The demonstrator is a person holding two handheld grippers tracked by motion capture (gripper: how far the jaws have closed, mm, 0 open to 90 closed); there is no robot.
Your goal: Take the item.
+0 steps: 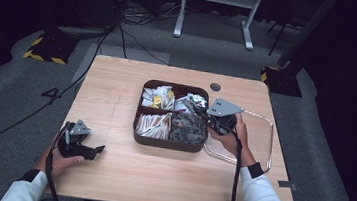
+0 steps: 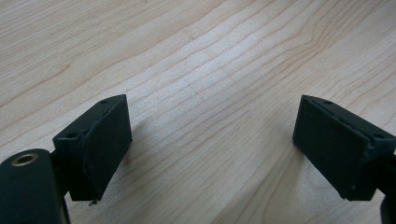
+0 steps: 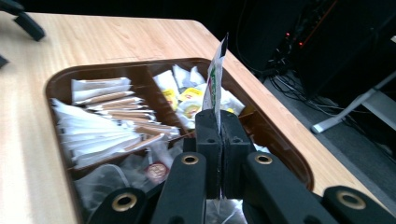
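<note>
Right gripper view shows the right tool [image 3: 219, 154] pressed together on a thin white sachet [image 3: 215, 81] with green print, which stands on edge straight up out of the jaws. Just beyond and below the tool lies the dark brown divided tray [image 3: 56, 79]: its compartment ahead and to the tool's left holds long white and brown paper sticks [image 3: 105, 123], the one straight ahead holds white and yellow sachets [image 3: 187, 98], and right under the tool lie clear-wrapped packets [image 3: 140, 170].

From the high view, the right tool [image 1: 200, 110] hangs over the tray's [image 1: 162, 141] right half, with a clear plastic lid [image 1: 263, 139] on the counter [image 1: 117, 89] beneath the hand [image 1: 230, 136] behind it.

On the left gripper view, the left tool [image 2: 212, 144] has its jaws spread wide over bare wood [image 2: 210, 70], nothing between them. From the high view, the left tool [image 1: 91, 150] rests near the counter's front left corner, well apart from the tray.
</note>
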